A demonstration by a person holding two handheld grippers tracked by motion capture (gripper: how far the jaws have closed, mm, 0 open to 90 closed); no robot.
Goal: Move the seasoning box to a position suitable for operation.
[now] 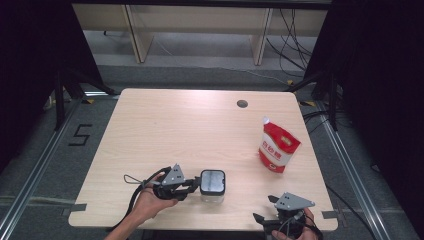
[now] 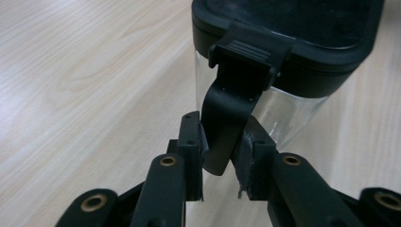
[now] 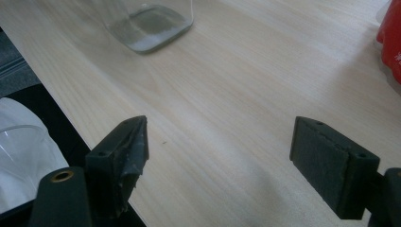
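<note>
The right gripper (image 1: 274,216) is hovering at the near right edge of the bench (image 1: 165,125), its 2 jaws standing wide apart with nothing between them. Just beyond it to the left, near the front edge, the left gripper (image 1: 194,185) is pinching the black latch (image 2: 234,101) that is hanging down from the dark lid (image 2: 293,42) of a clear container (image 1: 212,186), both pads pressing its flat sides.

The container is standing upright on the bench, and its clear walls look rigid and smooth, probably slippery to a side grip and brittle if knocked over. It seems to be holding nothing, so it is likely light and may tip or slide when the latch is pulled. The hinged latch looks like the sensible place to hold for opening; the body would want steadying low down.

Farther off at the right, a red and white pouch (image 1: 278,147) is standing well apart, soft and likely to give under pressure.
</note>
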